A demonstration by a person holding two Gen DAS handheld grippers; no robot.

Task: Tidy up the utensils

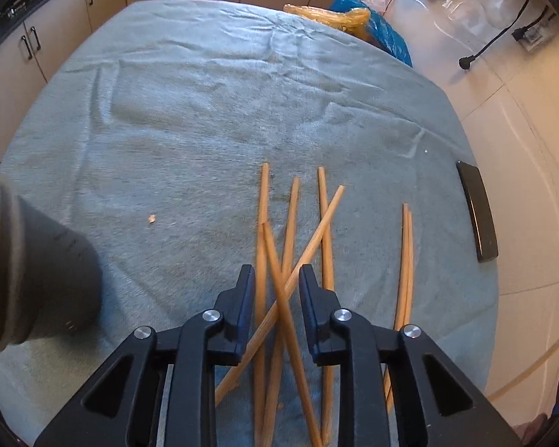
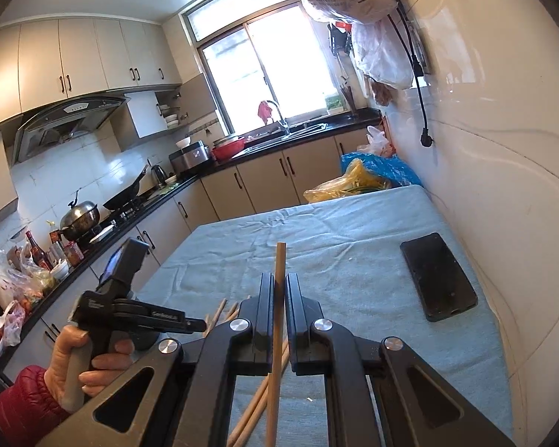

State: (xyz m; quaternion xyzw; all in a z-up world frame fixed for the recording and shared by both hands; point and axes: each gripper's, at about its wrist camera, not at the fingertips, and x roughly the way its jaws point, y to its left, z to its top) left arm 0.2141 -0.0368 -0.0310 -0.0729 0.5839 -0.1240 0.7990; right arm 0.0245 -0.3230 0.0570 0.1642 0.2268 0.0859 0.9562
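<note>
A single wooden chopstick (image 2: 278, 320) is clamped between the narrowed jaws of the right gripper (image 2: 279, 290) and is held nearly upright, its blunt end standing above the fingertips (image 2: 267, 287). The left gripper (image 1: 275, 279) is seen with its jaws set apart, nothing being pinched between them; it is held above a loose heap of chopsticks (image 1: 290, 246) that lie crossed over one another on the blue-grey cloth (image 1: 190, 119) covering the table. A separate pair of chopsticks (image 1: 406, 260) is laid side by side, touching, to the right of the heap and apart from it. A black phone (image 2: 438, 275) rests flat on the cloth near the white wall, well apart from the chopsticks. In the right wrist view the left gripper is seen from the side, its handle being grasped by a hand (image 2: 76, 368) in a red sleeve. A dark blurred shape (image 1: 29, 279) fills the left edge of the left wrist view; what it is cannot be told. Plastic bags, yellow (image 2: 339, 184) and blue (image 2: 387, 169), are piled at the far end of the table.
</note>
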